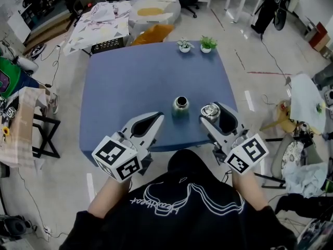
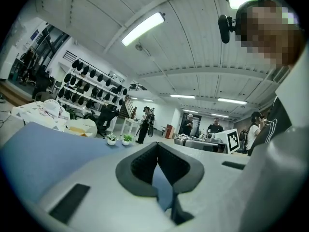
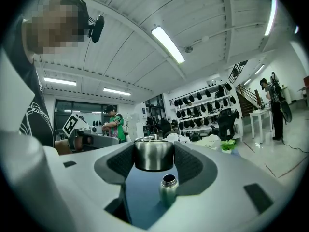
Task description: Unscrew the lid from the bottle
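Observation:
A small green metal bottle (image 1: pixel 180 106) stands upright on the blue table (image 1: pixel 135 82) near its front edge, its mouth uncovered. Just right of it, my right gripper (image 1: pixel 212 112) is shut on the round steel lid (image 1: pixel 209 109), held clear of the bottle. In the right gripper view the lid (image 3: pixel 153 154) sits gripped between the dark pads (image 3: pixel 189 162), with the bottle (image 3: pixel 168 190) standing below it. My left gripper (image 1: pixel 157 118) hovers left of the bottle, apart from it. Its jaws are shut with nothing between them (image 2: pixel 158 148).
Two small potted plants (image 1: pixel 184 46) (image 1: pixel 206 44) stand at the table's far edge. A folding stand with cloth (image 1: pixel 21 124) is at the left. Chairs and bags (image 1: pixel 304 139) crowd the floor to the right. People stand at workbenches in the background (image 2: pixel 215 128).

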`<state>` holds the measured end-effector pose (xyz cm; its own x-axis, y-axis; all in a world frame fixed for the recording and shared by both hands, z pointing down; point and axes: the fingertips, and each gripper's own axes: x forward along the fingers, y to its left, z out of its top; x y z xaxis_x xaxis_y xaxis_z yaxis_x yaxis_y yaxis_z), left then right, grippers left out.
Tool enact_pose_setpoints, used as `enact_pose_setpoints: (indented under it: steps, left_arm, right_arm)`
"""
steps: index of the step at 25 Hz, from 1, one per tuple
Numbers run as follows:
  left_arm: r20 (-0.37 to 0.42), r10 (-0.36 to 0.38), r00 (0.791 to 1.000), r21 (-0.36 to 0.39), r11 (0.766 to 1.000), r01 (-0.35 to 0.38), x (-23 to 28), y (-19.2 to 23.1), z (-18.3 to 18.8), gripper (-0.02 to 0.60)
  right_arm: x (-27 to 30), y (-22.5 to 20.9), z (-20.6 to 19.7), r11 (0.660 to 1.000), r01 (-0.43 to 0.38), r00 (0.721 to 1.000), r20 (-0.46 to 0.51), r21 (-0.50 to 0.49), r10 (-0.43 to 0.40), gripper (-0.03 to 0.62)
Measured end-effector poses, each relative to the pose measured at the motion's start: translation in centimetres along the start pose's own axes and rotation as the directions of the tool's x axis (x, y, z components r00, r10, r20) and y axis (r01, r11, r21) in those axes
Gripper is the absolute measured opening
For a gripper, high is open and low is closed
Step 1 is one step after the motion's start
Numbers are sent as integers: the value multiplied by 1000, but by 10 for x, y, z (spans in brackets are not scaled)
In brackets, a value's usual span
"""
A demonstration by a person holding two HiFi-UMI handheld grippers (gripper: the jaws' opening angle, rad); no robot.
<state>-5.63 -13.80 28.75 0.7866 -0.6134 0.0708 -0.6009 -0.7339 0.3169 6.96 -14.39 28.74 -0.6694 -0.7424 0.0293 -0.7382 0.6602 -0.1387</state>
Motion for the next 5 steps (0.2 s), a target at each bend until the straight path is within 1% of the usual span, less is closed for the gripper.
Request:
enact_pose_setpoints:
  steps: [5]
  left_arm:
    - [-2,-6,1000,7,1000,6,-1,1,0,5]
  right_arm:
    - [3,2,-1,1000,4,1000,-3,-6,-4,258]
